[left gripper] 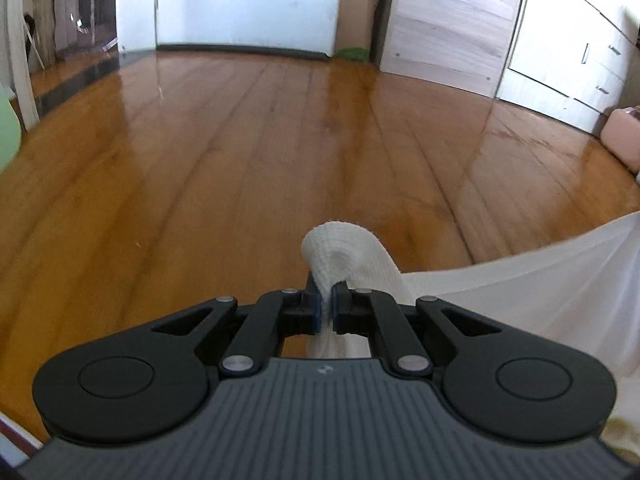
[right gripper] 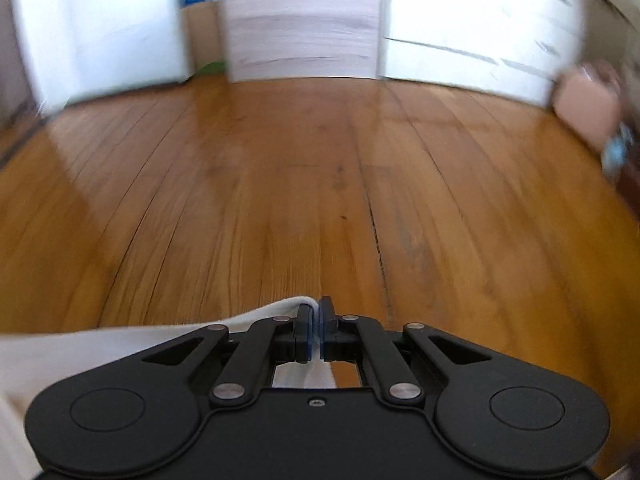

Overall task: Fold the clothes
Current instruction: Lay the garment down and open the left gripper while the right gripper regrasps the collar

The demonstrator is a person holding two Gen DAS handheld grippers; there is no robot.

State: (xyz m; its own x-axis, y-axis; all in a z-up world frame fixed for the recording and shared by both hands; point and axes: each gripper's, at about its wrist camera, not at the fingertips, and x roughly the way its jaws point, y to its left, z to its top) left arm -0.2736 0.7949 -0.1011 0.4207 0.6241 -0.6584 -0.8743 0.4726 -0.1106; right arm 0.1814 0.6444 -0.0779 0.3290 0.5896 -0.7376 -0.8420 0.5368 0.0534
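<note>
A white garment (left gripper: 520,292) hangs stretched above the wooden floor. In the left wrist view my left gripper (left gripper: 328,300) is shut on a ribbed band of that garment, which curls up in a loop (left gripper: 344,252) past the fingertips; the cloth spreads away to the right. In the right wrist view my right gripper (right gripper: 318,324) is shut on a thin corner of the same white garment (right gripper: 100,348), and the cloth runs off to the left and under the gripper body. The right view is blurred.
Glossy wooden floor (left gripper: 240,152) fills both views. At the far side stand a white door (left gripper: 244,4), a cardboard box (left gripper: 358,20), a pale wood wardrobe (left gripper: 452,20) and white drawers (left gripper: 568,40). A pink case (left gripper: 622,136) lies at the right; a green thing (left gripper: 8,132) at the left edge.
</note>
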